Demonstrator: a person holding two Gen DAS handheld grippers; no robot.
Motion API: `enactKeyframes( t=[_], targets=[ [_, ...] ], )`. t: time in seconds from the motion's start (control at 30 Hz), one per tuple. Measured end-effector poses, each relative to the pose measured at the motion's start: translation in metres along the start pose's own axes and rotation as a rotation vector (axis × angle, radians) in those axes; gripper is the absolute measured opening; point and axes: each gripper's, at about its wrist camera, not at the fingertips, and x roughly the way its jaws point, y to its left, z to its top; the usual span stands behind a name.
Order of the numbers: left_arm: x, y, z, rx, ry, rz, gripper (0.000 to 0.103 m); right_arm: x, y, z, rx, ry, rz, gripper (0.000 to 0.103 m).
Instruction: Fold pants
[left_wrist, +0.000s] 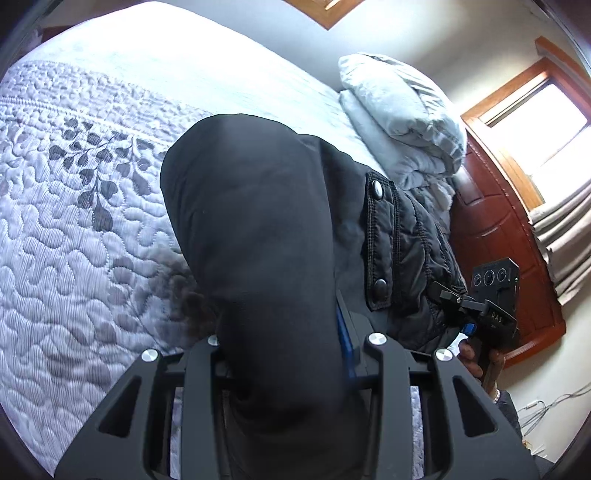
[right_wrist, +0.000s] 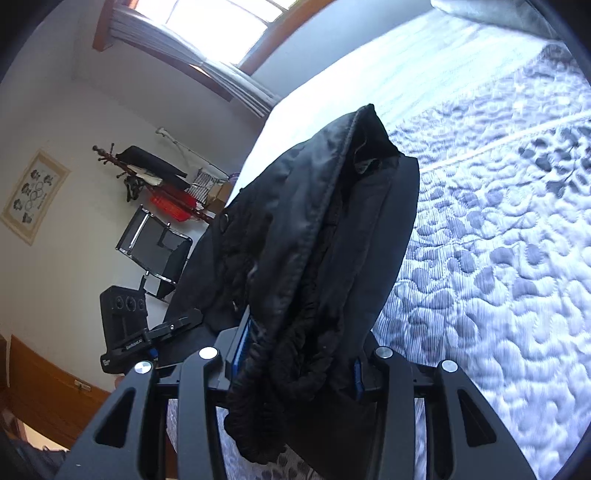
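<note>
Left wrist view shows the black pants (left_wrist: 258, 236) bunched between the fingers of the left claw (left_wrist: 291, 343), which is clamped on a thick fold of cloth lifted off the bed (left_wrist: 81, 229), near the pillow (left_wrist: 399, 114) at its head edge. In the right wrist view the right claw (right_wrist: 299, 354) grips the elastic waistband, the fabric draping over its fingers. The pants look soft, limp and fairly light, padded and quilted at the snap placket (left_wrist: 378, 240), so they will likely sag and slide wherever unsupported. Holding the waistband corners or the hems, kept taut between both claws, seems safest for a clean crease.
</note>
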Motion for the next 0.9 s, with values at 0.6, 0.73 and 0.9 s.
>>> enactKeyframes(
  t=[0.6, 0.73, 0.9],
  targets=[
    [0.027, 0.030, -0.004, 0.037, 0.027, 0.012, 0.061, 0.012, -0.058, -0.013, 0.117, 0.017, 0.000, 0.062],
    [0.028, 0.033, -0.008, 0.034, 0.022, 0.011, 0.065, 0.010, -0.070, -0.020, 0.139, 0.014, 0.022, 0.065],
    [0.026, 0.036, -0.012, 0.039, 0.017, 0.013, 0.071, 0.001, -0.080, -0.027, 0.151, -0.004, 0.042, 0.065]
  ],
)
